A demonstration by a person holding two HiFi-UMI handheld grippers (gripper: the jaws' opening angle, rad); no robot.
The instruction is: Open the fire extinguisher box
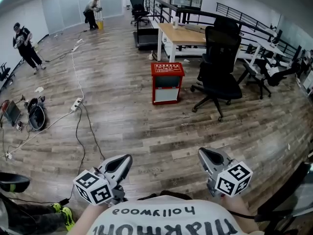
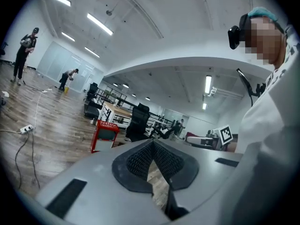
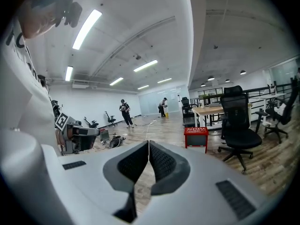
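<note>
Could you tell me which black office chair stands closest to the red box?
The tall-backed chair just right of the red box in the head view; the others stand farther off.

On my screen the fire extinguisher box (image 1: 167, 82), in the middle of the head view, is red with white print on its lid and a pale grey front panel. The floor (image 1: 122, 126) around it is grey-brown wood laid in long planks. To the right of the box, the office chair (image 1: 220, 67) is all black. The desk (image 1: 183, 33) behind it has a light wood top on white legs. Along the lower edge I see the left gripper (image 1: 128, 158) and right gripper (image 1: 201, 153), both grey-shelled, with marker cubes (image 1: 93, 187) in white with black squares. Their pads (image 2: 140, 159) are black with a fine ribbed grain. A small yellow bucket (image 1: 100, 25) shows at upper left.
</note>
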